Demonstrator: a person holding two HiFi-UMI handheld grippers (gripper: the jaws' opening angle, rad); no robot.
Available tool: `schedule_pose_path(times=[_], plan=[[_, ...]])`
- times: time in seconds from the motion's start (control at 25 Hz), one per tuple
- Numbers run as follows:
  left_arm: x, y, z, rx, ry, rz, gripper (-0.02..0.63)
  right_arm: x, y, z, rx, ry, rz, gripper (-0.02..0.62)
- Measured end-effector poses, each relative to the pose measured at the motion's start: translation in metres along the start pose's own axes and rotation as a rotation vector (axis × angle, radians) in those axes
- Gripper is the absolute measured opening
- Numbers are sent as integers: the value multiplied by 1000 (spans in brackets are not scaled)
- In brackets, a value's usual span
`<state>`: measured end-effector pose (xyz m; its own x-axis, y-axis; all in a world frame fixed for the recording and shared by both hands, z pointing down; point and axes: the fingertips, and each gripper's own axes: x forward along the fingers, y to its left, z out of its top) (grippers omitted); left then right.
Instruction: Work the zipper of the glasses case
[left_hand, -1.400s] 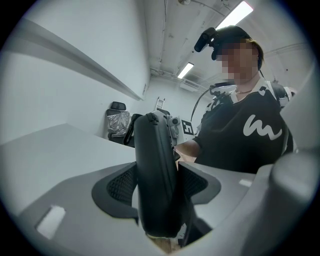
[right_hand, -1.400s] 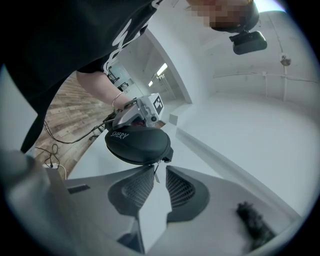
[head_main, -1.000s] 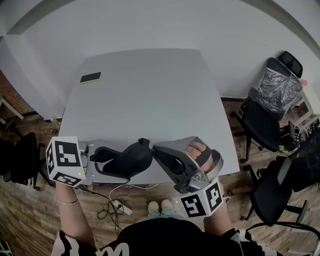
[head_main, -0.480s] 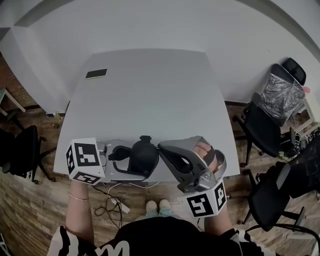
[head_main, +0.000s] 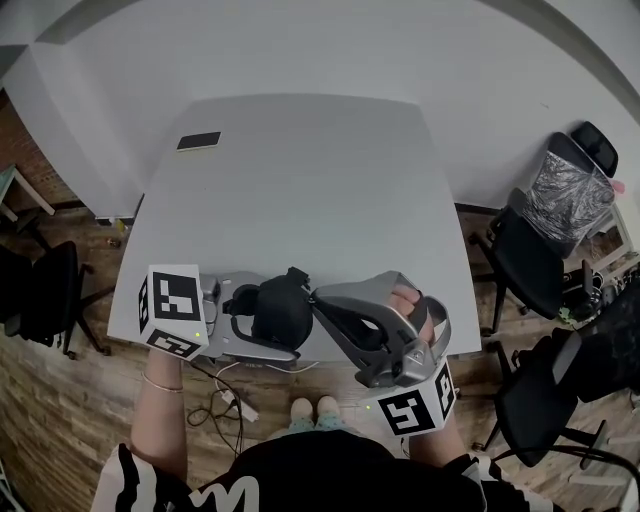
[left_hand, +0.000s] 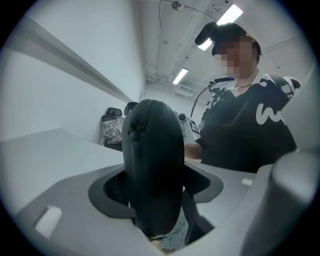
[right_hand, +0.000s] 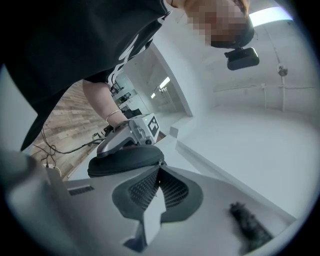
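Glasses case (head_main: 280, 312) sits just off the table's (head_main: 300, 180) near edge, clamped across its middle by the left gripper (left_hand: 155, 195). Right gripper (right_hand: 159, 169) jaws are together at the seam, apparently nipping the pull tab (right_hand: 161, 162). Likely light, with a semi-rigid shell: brace the body, tug the tab.

A small dark slab (head_main: 199, 141) lies on the grey table (head_main: 300, 180), a black office chair (head_main: 525, 255) nearby.

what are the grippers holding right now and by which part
The left gripper clamps the glasses case across its body; the right gripper pinches what looks like its zipper pull at the seam.
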<state>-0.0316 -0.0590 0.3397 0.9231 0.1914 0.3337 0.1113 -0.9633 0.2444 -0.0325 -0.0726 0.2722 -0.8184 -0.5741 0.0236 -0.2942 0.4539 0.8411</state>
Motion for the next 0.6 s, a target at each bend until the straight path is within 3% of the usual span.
schedule_pose_path(times=[0.08, 0.28, 0.48, 0.6], plan=[[0, 1, 2, -26, -39, 8, 302, 0, 0, -4, -42, 33, 1, 6], [-7, 6, 13, -104, -240, -5, 281, -1, -3, -24, -103, 115, 17, 6], [4, -9, 30, -83, -295, -88, 296, -5, -11, -7, -78, 18, -41, 6], [9, -11, 43, -83, -372, -140, 400, -1, -7, 4, -71, -42, -37, 6]])
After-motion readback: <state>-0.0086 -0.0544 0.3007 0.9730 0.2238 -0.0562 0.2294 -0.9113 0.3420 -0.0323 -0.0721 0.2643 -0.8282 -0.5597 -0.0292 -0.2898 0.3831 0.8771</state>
